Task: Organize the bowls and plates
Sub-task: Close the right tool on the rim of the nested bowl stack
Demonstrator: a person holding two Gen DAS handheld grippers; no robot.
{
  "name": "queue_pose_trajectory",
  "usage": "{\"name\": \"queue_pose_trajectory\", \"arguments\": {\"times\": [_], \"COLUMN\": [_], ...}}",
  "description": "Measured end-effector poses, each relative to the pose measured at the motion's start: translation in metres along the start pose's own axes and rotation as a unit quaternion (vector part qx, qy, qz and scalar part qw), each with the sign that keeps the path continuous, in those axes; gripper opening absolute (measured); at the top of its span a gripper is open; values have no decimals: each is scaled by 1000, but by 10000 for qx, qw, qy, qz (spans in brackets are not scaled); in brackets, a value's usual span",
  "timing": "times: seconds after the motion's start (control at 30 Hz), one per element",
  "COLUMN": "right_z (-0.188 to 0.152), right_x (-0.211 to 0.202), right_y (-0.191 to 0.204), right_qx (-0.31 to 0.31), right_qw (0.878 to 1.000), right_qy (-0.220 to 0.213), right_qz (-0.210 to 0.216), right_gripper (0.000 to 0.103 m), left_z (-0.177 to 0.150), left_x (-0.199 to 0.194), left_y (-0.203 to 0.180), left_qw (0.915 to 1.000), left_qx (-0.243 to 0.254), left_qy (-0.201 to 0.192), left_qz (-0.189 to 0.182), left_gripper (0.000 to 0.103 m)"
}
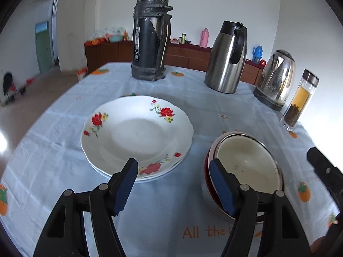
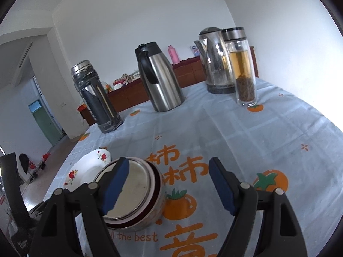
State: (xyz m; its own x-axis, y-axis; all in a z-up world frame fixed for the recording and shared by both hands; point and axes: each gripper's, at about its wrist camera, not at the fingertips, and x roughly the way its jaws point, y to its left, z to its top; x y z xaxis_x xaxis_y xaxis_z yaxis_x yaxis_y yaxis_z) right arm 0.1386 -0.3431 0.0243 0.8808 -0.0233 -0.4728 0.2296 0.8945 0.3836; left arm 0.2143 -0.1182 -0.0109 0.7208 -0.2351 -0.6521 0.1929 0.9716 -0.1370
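Two white plates with red flowers lie stacked on the tablecloth, left of centre in the left wrist view. To their right stand nested bowls, steel outside, red-rimmed, cream inside. My left gripper hovers open over the bare cloth between the two stacks, holding nothing. In the right wrist view the bowls sit low and left, with the plates behind them. My right gripper is open; its left finger hangs over the bowls, its right finger is well clear of them.
Along the far side of the table stand a dark thermos flask, a steel jug, a kettle and a glass tea bottle. The tablecloth ends at the left, where the floor shows.
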Motion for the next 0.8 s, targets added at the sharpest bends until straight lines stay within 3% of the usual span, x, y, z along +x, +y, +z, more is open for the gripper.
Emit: {"name": "queue_pose_trajectory", "arguments": {"times": [0.13, 0.3, 0.37, 0.5, 0.67, 0.8], "right_z": [-1, -2, -3, -6, -10, -12], "right_x": [4, 11, 14, 24, 34, 37], "right_y": [-1, -10, -13, -15, -17, -17], "right_qx": [79, 391, 474, 503, 587, 624], "right_qw": [9998, 9978, 9969, 9956, 9939, 9929], "right_qy": [117, 392, 489, 677, 853, 926], "right_qz": [104, 377, 398, 405, 389, 415], "right_gripper": [79, 79, 79, 79, 79, 72], "left_z": [0, 3, 5, 6, 3, -1], "left_x": [0, 0, -1, 2, 12, 21], "left_y": [2, 12, 16, 21, 12, 2], "left_qw": [9998, 9965, 9943, 9934, 9867, 9835], "left_qx": [-111, -498, -642, -759, -856, -906], "left_qy": [46, 199, 227, 307, 568, 732], "left_qz": [-175, -647, -820, -803, -1257, -1381], "left_gripper": [71, 71, 71, 71, 71, 70]}}
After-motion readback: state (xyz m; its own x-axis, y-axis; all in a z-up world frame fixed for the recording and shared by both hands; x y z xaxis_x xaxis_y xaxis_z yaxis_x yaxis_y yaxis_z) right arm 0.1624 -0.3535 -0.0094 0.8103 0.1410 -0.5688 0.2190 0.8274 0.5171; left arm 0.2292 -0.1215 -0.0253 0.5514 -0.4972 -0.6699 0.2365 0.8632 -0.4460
